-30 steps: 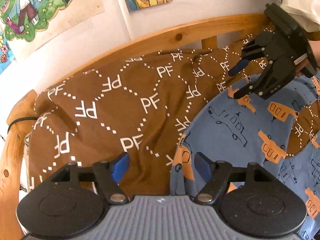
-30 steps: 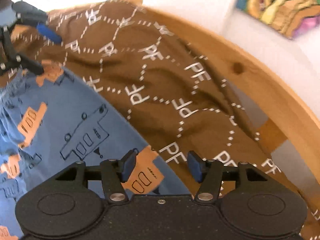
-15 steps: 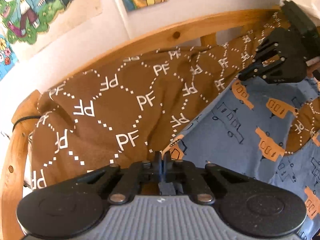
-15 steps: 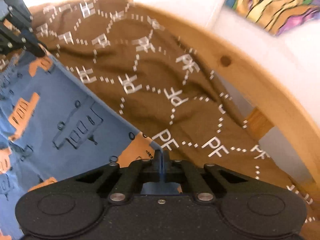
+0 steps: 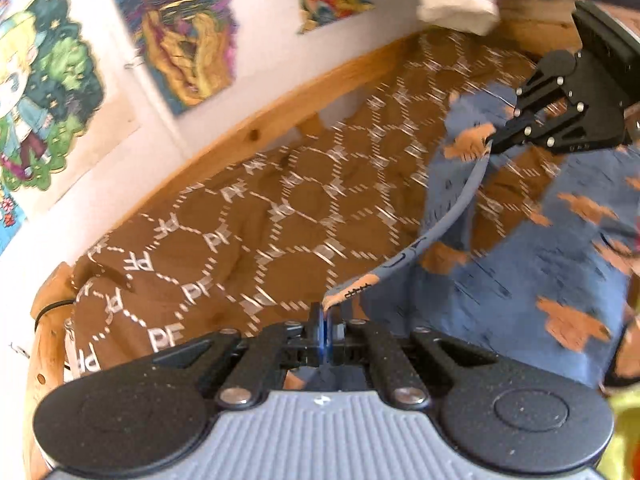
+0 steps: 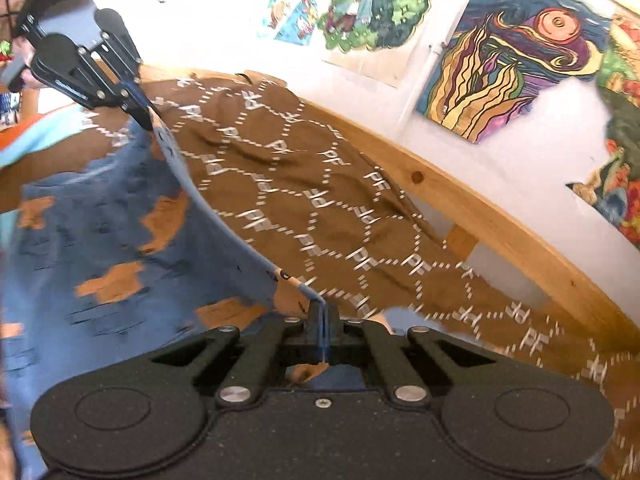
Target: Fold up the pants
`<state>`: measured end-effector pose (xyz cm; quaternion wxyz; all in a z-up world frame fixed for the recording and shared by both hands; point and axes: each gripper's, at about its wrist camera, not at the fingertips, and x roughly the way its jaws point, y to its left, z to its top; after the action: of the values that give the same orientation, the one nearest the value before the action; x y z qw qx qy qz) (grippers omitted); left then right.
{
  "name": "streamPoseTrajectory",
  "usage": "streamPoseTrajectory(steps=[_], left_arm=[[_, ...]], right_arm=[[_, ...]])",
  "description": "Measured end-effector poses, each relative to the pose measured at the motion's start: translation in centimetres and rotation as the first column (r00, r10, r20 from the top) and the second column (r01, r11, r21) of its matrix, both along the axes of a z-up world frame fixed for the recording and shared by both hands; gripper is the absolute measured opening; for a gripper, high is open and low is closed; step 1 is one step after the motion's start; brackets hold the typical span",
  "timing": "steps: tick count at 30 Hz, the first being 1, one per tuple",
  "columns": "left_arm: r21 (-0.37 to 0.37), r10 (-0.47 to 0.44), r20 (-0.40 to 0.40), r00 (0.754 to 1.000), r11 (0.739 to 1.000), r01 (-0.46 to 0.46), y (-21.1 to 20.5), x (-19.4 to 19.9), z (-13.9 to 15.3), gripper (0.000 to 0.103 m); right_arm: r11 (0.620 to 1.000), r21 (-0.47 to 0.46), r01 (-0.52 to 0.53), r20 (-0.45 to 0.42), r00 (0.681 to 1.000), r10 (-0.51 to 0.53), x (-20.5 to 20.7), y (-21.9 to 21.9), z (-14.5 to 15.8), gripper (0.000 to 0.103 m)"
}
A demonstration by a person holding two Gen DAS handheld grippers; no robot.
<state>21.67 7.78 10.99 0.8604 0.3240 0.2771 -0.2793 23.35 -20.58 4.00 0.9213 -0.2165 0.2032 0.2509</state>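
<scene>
Both the left tool (image 5: 323, 330) and right tool (image 6: 322, 326) clench the pants (image 6: 100, 248) hem; above the brown blanket (image 6: 304, 200), thin fabric could slip free.

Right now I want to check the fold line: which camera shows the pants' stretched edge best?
The right wrist view: the pants' edge runs sharp between both grippers. The left wrist view shows it too, more blurred.

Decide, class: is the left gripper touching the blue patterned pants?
Touching. Left wrist view: left gripper jaws shut on the blue patterned pants hem.
</scene>
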Motion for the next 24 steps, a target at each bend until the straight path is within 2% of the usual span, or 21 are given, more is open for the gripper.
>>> streamPoseTrajectory(steps=[7,13,18,22,24], left_arm=[[0.073,-0.059,-0.037,0.998,0.995,0.061,0.0,-5.6,-3.7,0.001],[0.112,-0.046,-0.072,0.996,0.992,0.054,0.6,-8.7,-7.1,0.001],[0.141,-0.025,-0.079,0.997,0.989,0.036,1.0,-9.8,-9.5,0.001],[0.172,-0.019,-0.068,0.998,0.985,0.031,0.8,-9.9,-9.8,0.002],[0.187,-0.025,-0.056,0.998,0.982,0.035,0.7,-10.0,-9.7,0.006]], right_arm=[[1.0,-0.012,-0.009,-0.018,1.0,0.009,-9.2,0.5,-2.1,0.0],[0.998,-0.057,-0.004,-0.048,0.999,0.002,-14.3,2.5,-5.3,0.0],[0.998,-0.069,0.002,-0.076,0.997,-0.007,-15.5,3.5,-7.9,0.0],[0.999,-0.042,0.021,-0.102,0.994,-0.025,-15.4,3.6,-8.8,0.0],[0.999,-0.034,0.028,-0.105,0.994,-0.032,-15.4,3.6,-8.9,0.001]])
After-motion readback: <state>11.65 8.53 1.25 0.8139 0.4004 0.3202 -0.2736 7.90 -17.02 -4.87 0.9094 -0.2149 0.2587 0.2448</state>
